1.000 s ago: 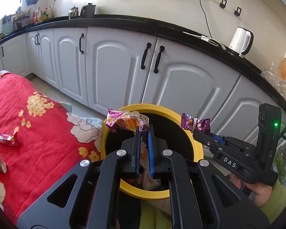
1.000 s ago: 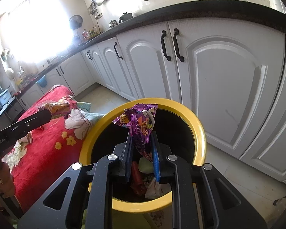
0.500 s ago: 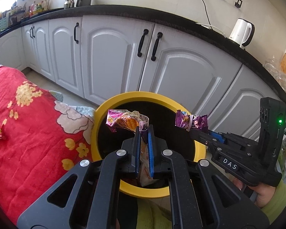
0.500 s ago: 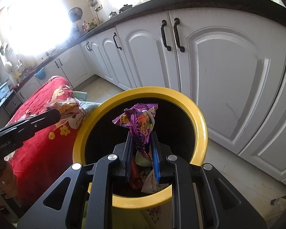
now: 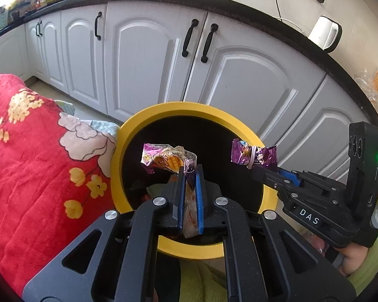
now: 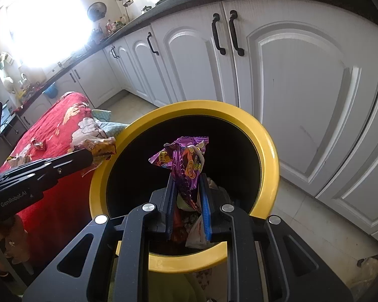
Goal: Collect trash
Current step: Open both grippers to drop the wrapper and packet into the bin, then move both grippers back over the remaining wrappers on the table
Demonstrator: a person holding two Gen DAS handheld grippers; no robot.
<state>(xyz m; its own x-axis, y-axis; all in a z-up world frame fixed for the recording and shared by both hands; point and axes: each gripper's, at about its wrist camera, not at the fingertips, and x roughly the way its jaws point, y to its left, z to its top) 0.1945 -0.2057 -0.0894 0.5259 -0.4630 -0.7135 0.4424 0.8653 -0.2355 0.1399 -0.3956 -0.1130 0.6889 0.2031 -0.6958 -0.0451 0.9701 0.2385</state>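
My left gripper is shut on a crumpled purple and orange snack wrapper and holds it over the open mouth of the yellow-rimmed trash bin. My right gripper is shut on a purple snack wrapper and holds it over the same bin. In the left wrist view the right gripper shows with its purple wrapper above the bin's right side. In the right wrist view the left gripper shows at the bin's left rim. Trash lies in the bin's bottom.
A table with a red flowered cloth stands left of the bin, and a small red wrapper lies on it. White cabinets with black handles stand behind the bin. A white kettle stands on the black counter.
Both grippers have moved forward and lower, farther over the bin's mouth, each with its wrapper still held. The bin looks larger in both views.
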